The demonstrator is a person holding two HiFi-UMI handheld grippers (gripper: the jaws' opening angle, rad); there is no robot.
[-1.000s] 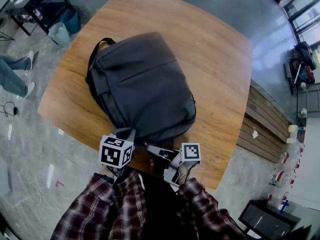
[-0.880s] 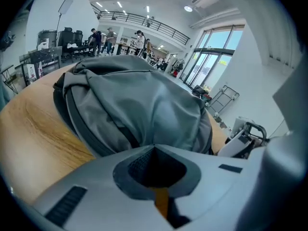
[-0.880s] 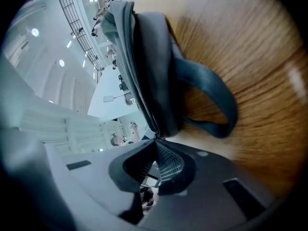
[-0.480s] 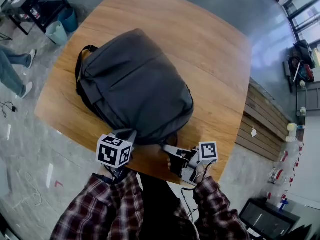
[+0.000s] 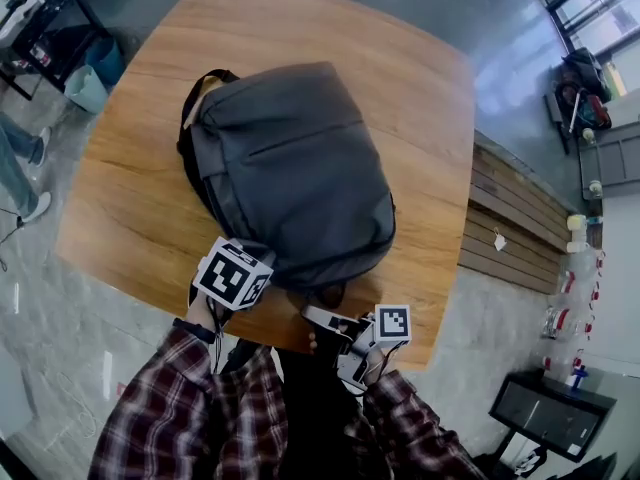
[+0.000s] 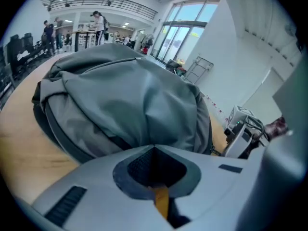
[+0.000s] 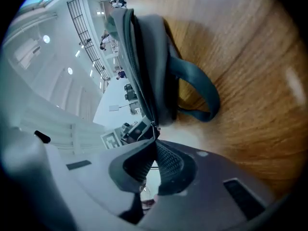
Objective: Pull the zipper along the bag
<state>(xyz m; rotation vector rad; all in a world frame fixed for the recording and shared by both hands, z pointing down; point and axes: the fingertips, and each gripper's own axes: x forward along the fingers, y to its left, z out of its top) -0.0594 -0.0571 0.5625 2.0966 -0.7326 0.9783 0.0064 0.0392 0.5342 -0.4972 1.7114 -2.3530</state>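
Matt grey cloth bag (image 5: 290, 168) on smooth (faintly glossy) wood table (image 5: 420, 98).

Head view looks steeply down on the bag (image 5: 290, 168); both gripper views face it close up.

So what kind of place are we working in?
Probably a large open workspace or lab hall: tall windows and a railed upper gallery in the left gripper view, a polished grey floor, and the bag on a wooden table.

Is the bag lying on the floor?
No, the grey bag lies on the wooden table.
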